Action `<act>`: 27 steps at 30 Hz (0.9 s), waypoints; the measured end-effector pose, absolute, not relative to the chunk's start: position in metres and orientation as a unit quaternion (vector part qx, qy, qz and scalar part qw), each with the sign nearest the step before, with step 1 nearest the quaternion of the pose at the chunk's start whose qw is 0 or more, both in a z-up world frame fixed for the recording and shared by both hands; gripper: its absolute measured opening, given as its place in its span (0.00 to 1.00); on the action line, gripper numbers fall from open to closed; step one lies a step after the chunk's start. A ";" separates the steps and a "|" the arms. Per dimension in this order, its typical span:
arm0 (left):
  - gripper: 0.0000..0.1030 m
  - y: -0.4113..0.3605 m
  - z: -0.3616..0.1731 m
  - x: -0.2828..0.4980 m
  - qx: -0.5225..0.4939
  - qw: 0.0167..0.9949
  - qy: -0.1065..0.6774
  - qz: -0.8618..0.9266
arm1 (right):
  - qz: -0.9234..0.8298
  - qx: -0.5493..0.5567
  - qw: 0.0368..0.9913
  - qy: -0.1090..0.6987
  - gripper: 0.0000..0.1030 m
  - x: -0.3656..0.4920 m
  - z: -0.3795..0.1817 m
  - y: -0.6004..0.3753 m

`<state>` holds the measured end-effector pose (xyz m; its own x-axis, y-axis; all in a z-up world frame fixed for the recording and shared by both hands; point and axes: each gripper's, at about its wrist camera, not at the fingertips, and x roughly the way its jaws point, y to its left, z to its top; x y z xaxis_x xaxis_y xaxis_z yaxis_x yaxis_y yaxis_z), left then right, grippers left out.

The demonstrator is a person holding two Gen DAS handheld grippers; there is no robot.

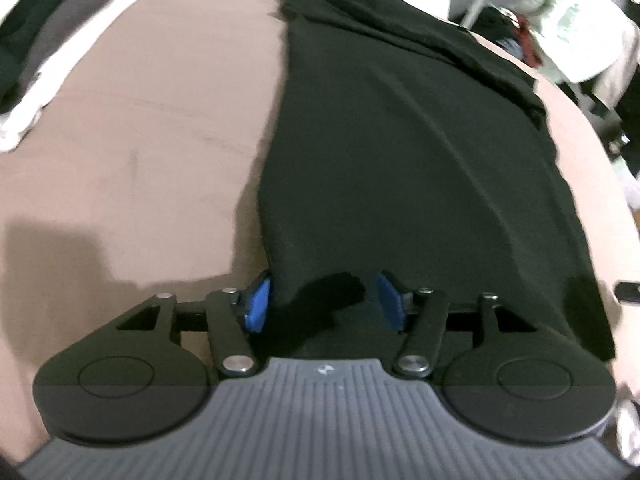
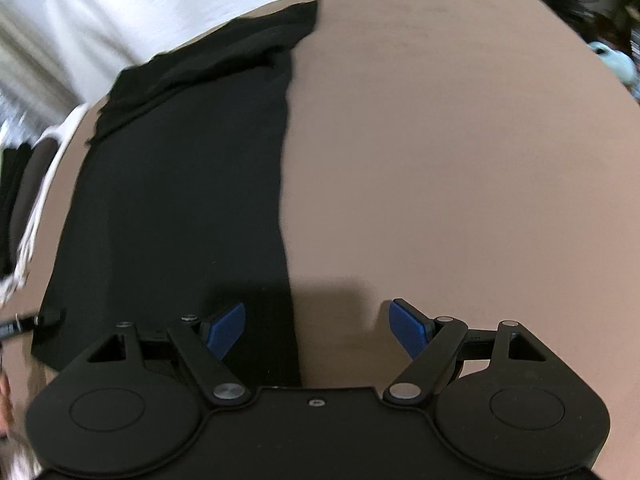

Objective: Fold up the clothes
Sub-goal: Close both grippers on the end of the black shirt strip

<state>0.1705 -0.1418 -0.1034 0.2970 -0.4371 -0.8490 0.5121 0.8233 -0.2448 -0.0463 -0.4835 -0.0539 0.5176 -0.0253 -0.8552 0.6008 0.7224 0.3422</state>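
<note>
A black garment [image 1: 400, 140] lies folded into a long strip on the tan table [image 1: 140, 120], running away from me. My left gripper [image 1: 324, 300] is open at the strip's near end. The cloth's near edge sags between its blue pads [image 1: 258, 300], against the left one. In the right wrist view the same garment [image 2: 180, 180] fills the left half of the tan table [image 2: 440, 160]. My right gripper [image 2: 318, 330] is open over the garment's right edge, its left pad above the cloth and its right pad above bare table.
White and dark fabric [image 1: 24, 100] is piled past the table's left edge. Cluttered pale items [image 1: 580, 20] sit beyond the far right. In the right wrist view, white cloth [image 2: 100, 20] lies beyond the garment and a white-rimmed object [image 2: 48, 160] stands at the left.
</note>
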 end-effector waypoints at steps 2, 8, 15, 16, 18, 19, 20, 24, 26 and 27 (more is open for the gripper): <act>0.57 -0.145 -0.099 0.171 0.061 0.794 0.515 -0.315 | -0.176 0.316 0.813 0.457 0.81 -0.046 -0.054 -0.488; 0.66 -0.133 -0.101 0.171 0.060 0.795 0.503 -0.333 | -0.162 0.304 0.804 0.485 0.81 -0.051 -0.064 -0.483; 0.80 -0.111 -0.109 0.176 0.037 0.802 0.518 -0.297 | -0.118 0.324 0.783 0.518 0.81 -0.041 -0.078 -0.476; 0.83 -0.108 -0.110 0.176 0.035 0.807 0.517 -0.283 | -0.115 0.316 0.779 0.529 0.83 -0.037 -0.081 -0.473; 0.87 -0.102 -0.120 0.180 0.011 0.801 0.531 -0.277 | -0.110 0.295 0.778 0.543 0.83 -0.029 -0.085 -0.466; 0.89 -0.100 -0.126 0.183 -0.003 0.795 0.540 -0.276 | -0.099 0.287 0.781 0.546 0.83 -0.026 -0.085 -0.462; 0.94 -0.099 -0.133 0.184 -0.015 0.787 0.550 -0.278 | -0.088 0.282 0.783 0.548 0.78 -0.024 -0.085 -0.459; 0.92 -0.111 -0.138 0.176 0.025 0.784 0.539 -0.306 | -0.054 0.291 0.784 0.546 0.54 -0.020 -0.086 -0.449; 0.34 -0.120 -0.136 0.168 0.045 0.779 0.528 -0.334 | -0.045 0.308 0.783 0.538 0.07 -0.021 -0.088 -0.445; 0.05 -0.125 -0.132 0.163 0.051 0.776 0.521 -0.352 | -0.048 0.310 0.788 0.530 0.07 -0.023 -0.087 -0.442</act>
